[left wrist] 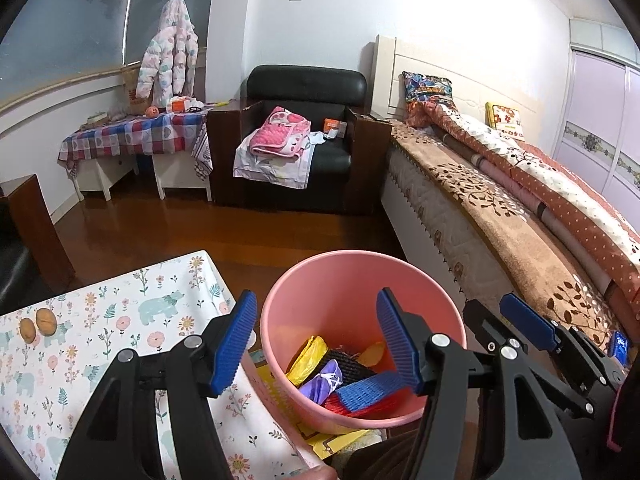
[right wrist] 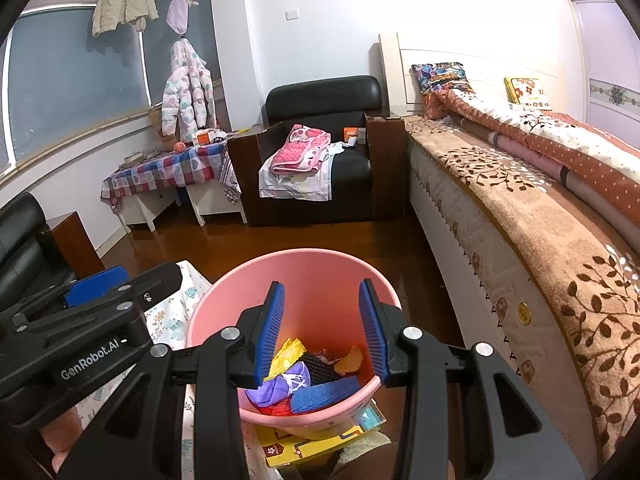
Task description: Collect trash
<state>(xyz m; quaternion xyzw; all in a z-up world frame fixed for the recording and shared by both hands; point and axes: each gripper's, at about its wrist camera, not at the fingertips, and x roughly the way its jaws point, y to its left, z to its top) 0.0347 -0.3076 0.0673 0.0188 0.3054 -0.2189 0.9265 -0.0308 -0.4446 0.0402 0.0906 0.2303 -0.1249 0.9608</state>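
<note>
Poised above a round pink plastic bin (left wrist: 362, 280), near its left rim: the left hand-held gripper (left wrist: 316, 344), blue ribbed pads spread wide, nothing between them. Just to the right, over the same bin: the right hand-held gripper (right wrist: 322, 332), blue pads (right wrist: 272, 334) parted at moderate width, likewise gripping nothing. Inside the bin, heaped at the bottom: a crumpled yellow plastic bag (right wrist: 286, 356), a purple wad tied with white string (right wrist: 290, 382), black foam netting (right wrist: 320, 370), blue foam netting (right wrist: 324, 394), red foam netting (right wrist: 276, 408) and an orange-yellow peel-like scrap (right wrist: 352, 358). Under the bin: a yellow printed cardboard box (right wrist: 288, 446). Left of the bin: a tabletop under a white floral cloth with bears (left wrist: 100, 360), carrying two brown walnuts (left wrist: 38, 326) side by side near its far-left edge. Right of the bin: a bed with a brown leaf-patterned blanket (left wrist: 500, 216). At the far wall: a black leather armchair (left wrist: 306, 88) holding a pink folded cloth (left wrist: 280, 132).
</note>
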